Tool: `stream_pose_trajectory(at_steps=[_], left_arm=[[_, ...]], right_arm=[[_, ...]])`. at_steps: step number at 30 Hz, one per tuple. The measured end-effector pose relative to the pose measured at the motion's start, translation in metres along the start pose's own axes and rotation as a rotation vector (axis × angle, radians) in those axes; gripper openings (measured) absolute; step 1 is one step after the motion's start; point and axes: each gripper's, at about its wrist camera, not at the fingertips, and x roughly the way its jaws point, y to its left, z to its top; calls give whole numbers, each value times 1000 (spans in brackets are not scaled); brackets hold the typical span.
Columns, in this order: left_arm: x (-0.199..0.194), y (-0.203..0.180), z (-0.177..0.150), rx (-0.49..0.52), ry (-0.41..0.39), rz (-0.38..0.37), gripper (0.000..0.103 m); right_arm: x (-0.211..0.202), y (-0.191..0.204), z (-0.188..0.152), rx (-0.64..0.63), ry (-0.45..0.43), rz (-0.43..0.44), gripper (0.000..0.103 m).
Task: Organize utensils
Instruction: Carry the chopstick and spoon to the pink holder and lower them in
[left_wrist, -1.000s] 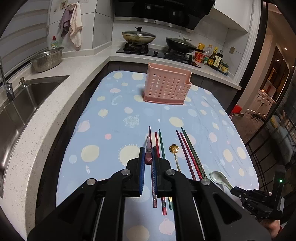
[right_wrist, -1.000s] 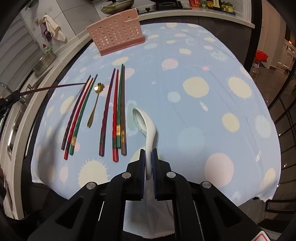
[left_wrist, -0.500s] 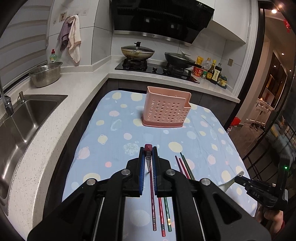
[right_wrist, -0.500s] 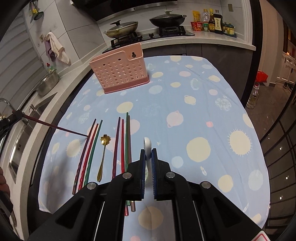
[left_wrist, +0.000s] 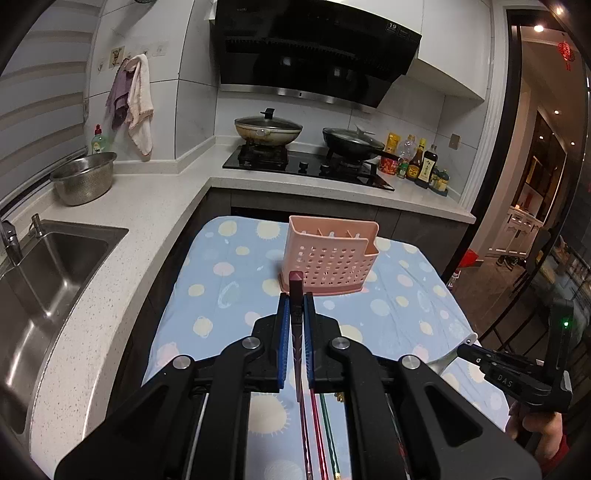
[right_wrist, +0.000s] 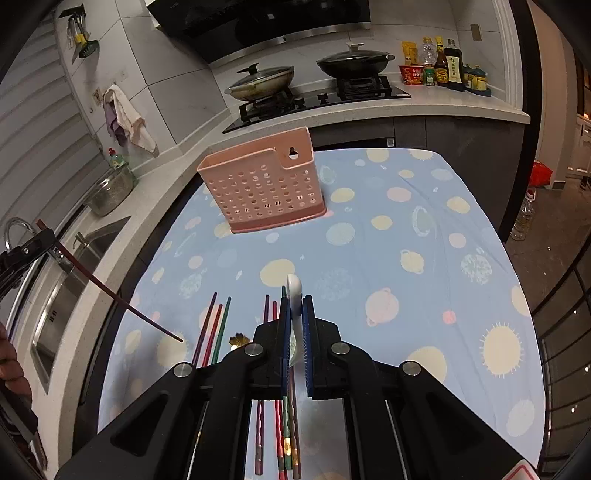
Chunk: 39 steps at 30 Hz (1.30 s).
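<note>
My left gripper (left_wrist: 296, 297) is shut on a dark red chopstick (left_wrist: 295, 286), whose blunt end sticks up between the pads; in the right wrist view the same chopstick (right_wrist: 110, 291) slants down from the left gripper (right_wrist: 40, 238) above the cloth. My right gripper (right_wrist: 294, 301) is shut on a white ceramic spoon (right_wrist: 294, 295), lifted off the table. The pink perforated utensil holder (left_wrist: 330, 258) (right_wrist: 264, 188) stands upright at the far end of the table, ahead of both grippers. Several chopsticks (right_wrist: 216, 328) and a small gold spoon (right_wrist: 238, 339) lie on the cloth below.
The table wears a blue spotted cloth (right_wrist: 406, 236). A steel sink (left_wrist: 44, 273) and counter run along the left, with a metal bowl (left_wrist: 83, 179). A stove with two pans (left_wrist: 267, 129) and bottles (left_wrist: 424, 166) sits behind the holder. A person's hand (left_wrist: 535, 428) holds the right gripper.
Both grippers have risen and tilted up, carrying the chopstick and the spoon off the cloth. The pink holder now sits closer to the middle of both views.
</note>
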Motion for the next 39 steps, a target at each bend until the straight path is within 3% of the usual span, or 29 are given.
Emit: stream_pose_trajectory(at_steps=[12,18,22,30,39], left_arm=[[25,-19,96,58,-147,-41,7],[43,-30,153,72,-235,-56,7],[66,-36,175,86,-253,-55,7],[127,-31,179,99,-199,-19,7],[173,-12,157,63,-105,-11,7]], right_arm=[[27,10,99,-6,-91,51,6],[48,13,154,-13,-144,40,6],[66,10,185,-6,-169,19,6],[120,-4,208,22,-113,-2,6],[165,-6,197,12,-35,-19,6]])
